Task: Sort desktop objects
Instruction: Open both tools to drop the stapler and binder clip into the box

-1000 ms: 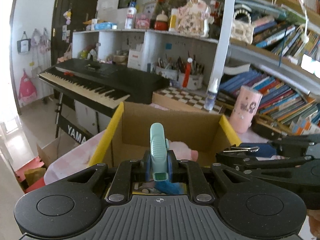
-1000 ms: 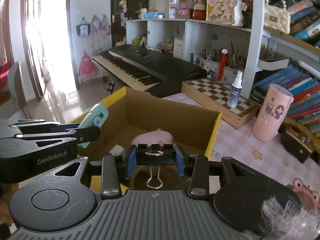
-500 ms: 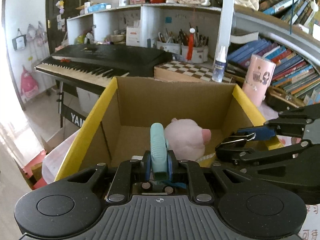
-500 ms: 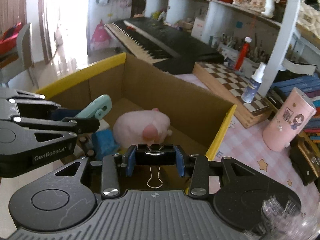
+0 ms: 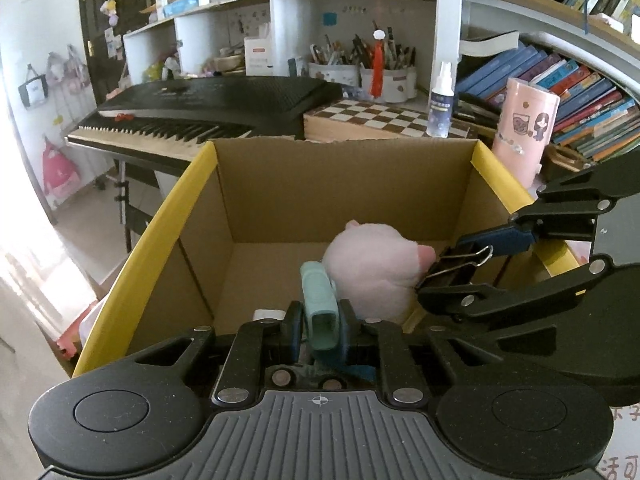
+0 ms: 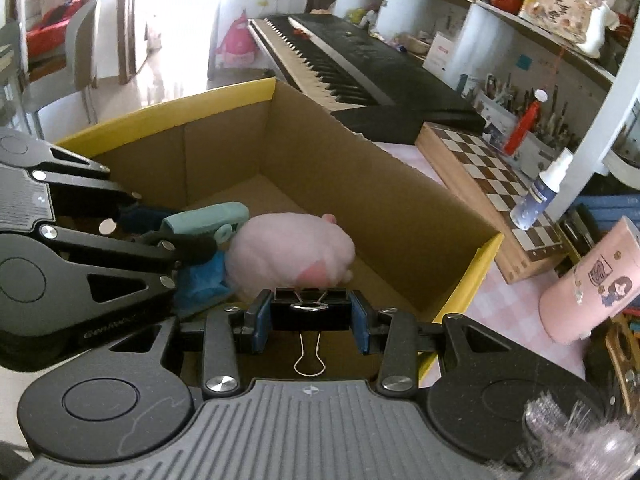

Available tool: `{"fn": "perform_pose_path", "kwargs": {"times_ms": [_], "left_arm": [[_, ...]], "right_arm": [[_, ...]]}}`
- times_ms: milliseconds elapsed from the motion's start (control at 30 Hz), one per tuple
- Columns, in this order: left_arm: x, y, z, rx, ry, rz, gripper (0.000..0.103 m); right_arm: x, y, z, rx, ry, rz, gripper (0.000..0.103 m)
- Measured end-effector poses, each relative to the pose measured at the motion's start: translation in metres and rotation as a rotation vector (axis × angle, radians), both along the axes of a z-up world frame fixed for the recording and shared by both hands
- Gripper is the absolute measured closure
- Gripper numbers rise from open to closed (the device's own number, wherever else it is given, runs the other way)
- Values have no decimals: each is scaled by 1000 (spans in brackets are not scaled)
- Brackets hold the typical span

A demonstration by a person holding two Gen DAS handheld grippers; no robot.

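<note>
An open cardboard box (image 5: 148,248) with yellow-edged flaps holds a pink plush pig (image 5: 372,276) and a blue item (image 6: 200,280). My left gripper (image 5: 320,328) hangs over the box's near side. Its jaws are starting to open, with a teal correction tape (image 5: 320,308) still pressed between the pads. In the right wrist view that gripper (image 6: 188,236) and the tape (image 6: 208,218) sit just left of the plush (image 6: 292,256). My right gripper (image 6: 312,316) is shut on a black binder clip (image 6: 310,312), close to the plush's right side (image 5: 460,264).
Behind the box stand a black keyboard (image 5: 208,104), a wooden chessboard (image 5: 380,116), a small spray bottle (image 5: 440,100) and a pink canister (image 5: 524,124). Shelves with books and pen pots rise at the back. The box's far wall (image 6: 380,184) stands tall.
Both grippers have come forward and down over the box with their loads. The box's inside and the pink plush now fill the views, and the right gripper has rolled.
</note>
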State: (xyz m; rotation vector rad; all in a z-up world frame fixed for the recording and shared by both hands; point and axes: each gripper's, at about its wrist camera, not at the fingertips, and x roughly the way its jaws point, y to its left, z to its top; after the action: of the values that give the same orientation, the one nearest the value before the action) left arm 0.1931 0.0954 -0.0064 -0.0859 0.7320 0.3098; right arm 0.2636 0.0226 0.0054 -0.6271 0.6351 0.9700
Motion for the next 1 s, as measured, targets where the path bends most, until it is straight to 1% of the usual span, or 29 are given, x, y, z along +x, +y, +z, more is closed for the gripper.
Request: {"fn": "perform_pose_path", "kwargs": {"times_ms": [133,233,300,367,400,467,567,667,800,1000], "left_arm": [[-1,-2,2,-4,-12,-1,80],[-5,-5,5,17,-25,0,77],[-8,-5,8,22,-37,10,71],[-10,-4,10,26,-49,24,61],[-13,-3,12,25,-58,31,59],[-17,-2,15,23,-79,41,49],[-24,-2,21,20,-109,40,45],[-32,-5,27,34,-140,39,39],[-43,-7,35,40,-177,28,33],[-63,-9,44,40,-220,8,28]], "right_arm": [[2,1,-1,-15,-8,23,65],[2,0,-2,-16,-12,27,65],[2,0,-2,-17,-15,29,65],[2,0,-2,-16,-16,26,65],[2,0,-2,-15,-17,24,65],[1,-1,-2,-12,-22,15,64],[-1,-4,0,-2,-27,-2,63],[-6,-8,4,18,-41,-23,58],[-15,-16,12,51,-53,-63,57],[-33,-38,26,126,-63,-172,55]]}}
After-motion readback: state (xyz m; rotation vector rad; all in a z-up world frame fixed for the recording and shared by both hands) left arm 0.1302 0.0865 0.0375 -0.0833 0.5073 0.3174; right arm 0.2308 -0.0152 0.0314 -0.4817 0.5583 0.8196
